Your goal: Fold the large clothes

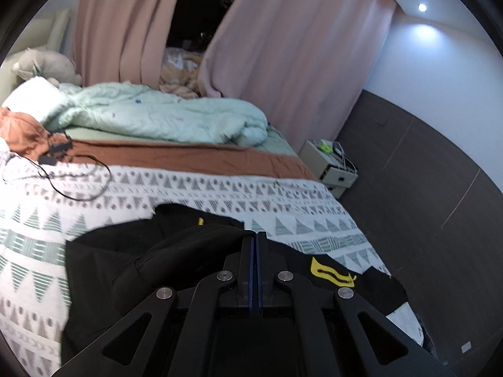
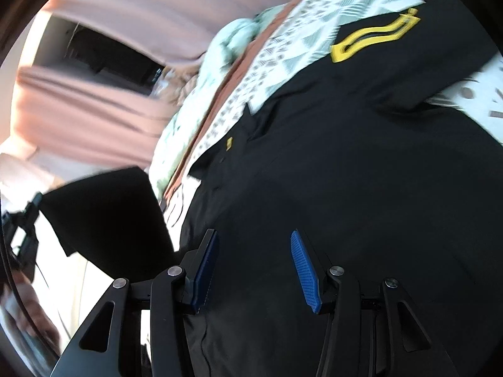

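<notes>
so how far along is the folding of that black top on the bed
Early. Done: the black garment with yellow markings lies spread on the patterned bedspread. In hand: the left gripper is shut, with a fold of black fabric bunched at its tips, and in the right view a black flap hangs raised at the left. The right gripper hovers open over the cloth. Left: laying that flap down and every later fold.

A mint quilt (image 1: 163,113) is heaped on the patterned bed (image 1: 188,188), flanked by pink curtains (image 1: 283,62) and a nightstand (image 1: 330,166)
</notes>
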Demonstrator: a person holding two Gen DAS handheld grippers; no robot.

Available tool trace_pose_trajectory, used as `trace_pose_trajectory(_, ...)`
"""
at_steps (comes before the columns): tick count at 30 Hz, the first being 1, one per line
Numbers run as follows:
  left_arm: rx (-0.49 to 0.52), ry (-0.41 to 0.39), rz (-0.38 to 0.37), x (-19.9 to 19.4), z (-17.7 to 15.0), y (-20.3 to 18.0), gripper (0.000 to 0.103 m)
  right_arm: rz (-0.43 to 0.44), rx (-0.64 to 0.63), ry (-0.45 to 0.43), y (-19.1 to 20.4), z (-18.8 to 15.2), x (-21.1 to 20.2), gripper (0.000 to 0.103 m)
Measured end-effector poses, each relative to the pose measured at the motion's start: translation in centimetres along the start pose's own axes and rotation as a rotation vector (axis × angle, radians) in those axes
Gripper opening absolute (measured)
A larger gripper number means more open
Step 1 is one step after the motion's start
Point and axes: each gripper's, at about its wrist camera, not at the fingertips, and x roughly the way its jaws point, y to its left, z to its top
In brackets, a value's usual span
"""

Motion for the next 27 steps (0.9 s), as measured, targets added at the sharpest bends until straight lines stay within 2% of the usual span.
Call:
trace_pose_trajectory(6,-0.020,0.114,-0.022,5.7,-3.7,-1.3,0.001,-0.024,0.073,-0.041,-2.1,1.3,-1.9,0.048)
trace_pose_trajectory(8,-0.045,0.160,-0.060,7.1,-5.2,-1.2,0.001,-0.046,0.084,-0.045,-2.6,1.6,-2.2,0.050)
trace_pose_trajectory(9,-0.058,0.180,-0.075,7.8,-5.8,-1.3,0.002,-0.055,0.090,-0.045,-3.0,1.8,-2.5,0.057)
trace_pose_trajectory(11,-0.093,0.225,-0.108,8.9,-7.2,-1.0,0.009,-0.063,0.106,-0.050,-3.4,1.8,-2.5,0.066)
trace_pose_trajectory(12,-0.112,0.238,-0.130,9.2,-8.0,-0.8,0.020,-0.063,0.112,-0.051,-3.7,1.9,-2.8,0.066)
trace_pose_trajectory(13,-0.135,0.250,-0.161,9.2,-8.8,-0.6,0.040,-0.064,0.116,-0.053,-3.0,2.0,-1.9,0.066)
trace_pose_trajectory(14,-0.154,0.254,-0.178,9.2,-9.4,-0.5,0.052,-0.063,0.118,-0.057,-3.0,2.0,-2.1,0.066)
trace_pose_trajectory(15,-0.178,0.246,-0.188,8.8,-10.0,-0.3,0.075,-0.062,0.116,-0.062,-2.9,2.1,-2.3,0.066)
trace_pose_trajectory(16,-0.197,0.229,-0.193,8.2,-10.6,0.0,0.088,-0.064,0.114,-0.065,-2.8,2.0,-2.6,0.066)
trace_pose_trajectory(18,-0.249,0.187,-0.213,6.4,-11.6,1.0,0.091,-0.061,0.108,-0.066,-2.5,1.8,-3.0,0.067)
trace_pose_trajectory(21,-0.317,0.181,-0.208,4.1,-12.9,2.6,0.091,-0.048,0.095,-0.060,-2.3,2.1,-2.9,0.068)
trace_pose_trajectory(24,-0.357,0.135,-0.166,1.4,-13.6,4.3,0.091,-0.058,0.054,-0.058,-1.3,1.8,-3.1,0.068)
trace_pose_trajectory(27,-0.386,0.087,-0.085,-1.6,-14.2,6.5,0.091,-0.063,0.021,-0.054,-0.4,1.4,-3.1,0.068)
